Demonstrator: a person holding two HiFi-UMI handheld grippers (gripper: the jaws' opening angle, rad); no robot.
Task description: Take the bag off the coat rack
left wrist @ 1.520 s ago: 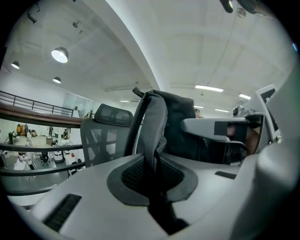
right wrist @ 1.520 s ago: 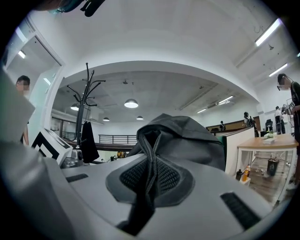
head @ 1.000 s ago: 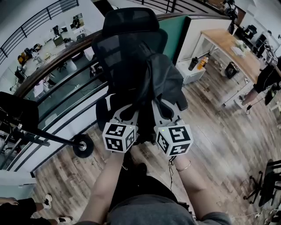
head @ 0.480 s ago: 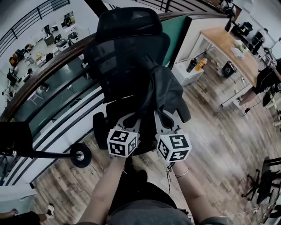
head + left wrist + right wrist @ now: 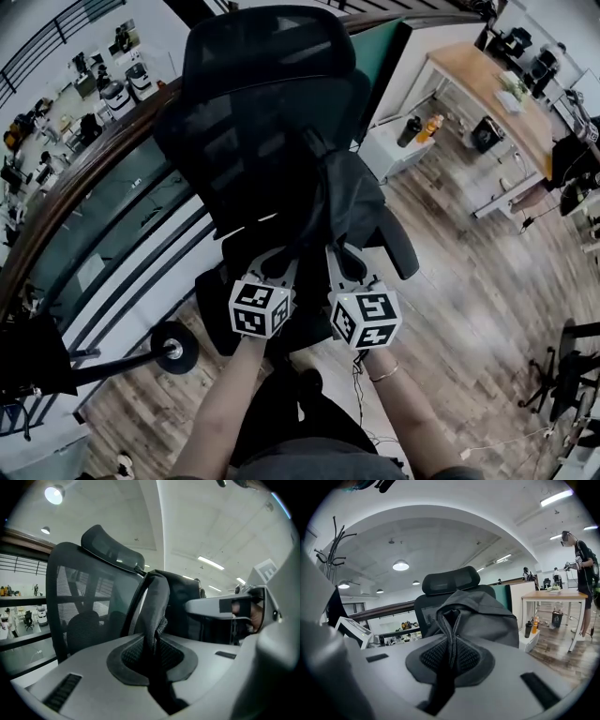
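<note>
A dark grey bag [image 5: 354,199] hangs in front of me by its straps, its body resting against the seat and backrest of a black mesh office chair [image 5: 253,112]. My left gripper [image 5: 278,260] is shut on one grey strap [image 5: 157,603], which runs up from between its pads. My right gripper [image 5: 343,262] is shut on the other strap [image 5: 449,629], and the bag's body [image 5: 490,616] bulges just beyond it. The two grippers sit side by side, close together. The coat rack [image 5: 332,545] stands apart at the far left, with no bag on it.
A black pole with a round base [image 5: 174,349] stands at lower left beside a curved railing [image 5: 94,202]. A wooden desk [image 5: 487,89] and a low white cabinet with bottles [image 5: 398,150] are at right. A person [image 5: 583,564] stands by the desk. Wooden floor lies around the chair.
Both grippers have come down and forward together with the bag, and the chair now fills more of the view. The pole and base have slid toward lower left.
</note>
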